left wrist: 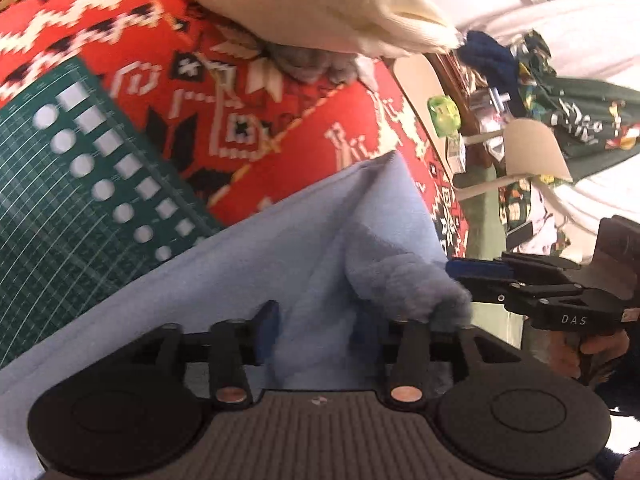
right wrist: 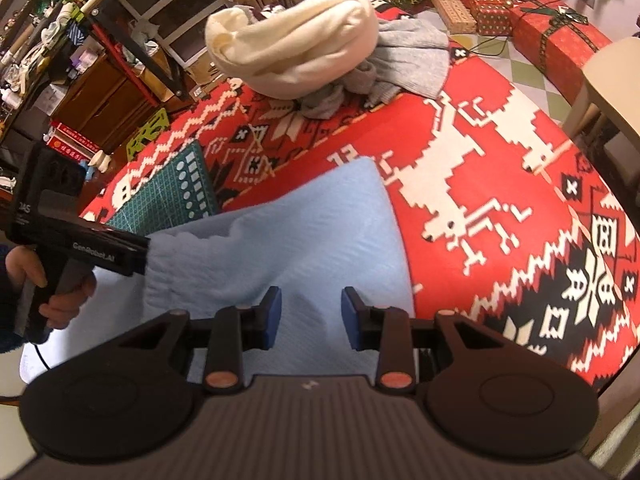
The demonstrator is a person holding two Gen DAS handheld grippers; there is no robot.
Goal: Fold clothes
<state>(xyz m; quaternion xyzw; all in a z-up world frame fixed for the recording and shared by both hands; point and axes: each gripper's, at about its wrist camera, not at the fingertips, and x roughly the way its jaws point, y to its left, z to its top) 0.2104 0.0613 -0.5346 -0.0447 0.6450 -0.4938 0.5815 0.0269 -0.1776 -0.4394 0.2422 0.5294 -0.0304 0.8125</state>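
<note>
A light blue garment (right wrist: 312, 224) lies on the red patterned cloth (right wrist: 480, 152). In the left wrist view the blue garment (left wrist: 248, 264) is bunched up in a fold between my left gripper's (left wrist: 344, 324) fingers; the left pad (left wrist: 268, 328) shows, the right one is hidden by fabric. My right gripper (right wrist: 310, 318) is open just above the garment's near edge, holding nothing. It also shows in the left wrist view (left wrist: 476, 276) beside the fold. My left gripper reaches into the garment's left edge in the right wrist view (right wrist: 140, 256).
A cream garment (right wrist: 296, 40) lies on a grey garment (right wrist: 400, 64) at the far side of the cloth. A green cutting mat (right wrist: 168, 188) lies at the left. Wrapped gift boxes (right wrist: 552, 28), a beige stool (right wrist: 612, 80) and cluttered shelves (right wrist: 80, 40) surround the area.
</note>
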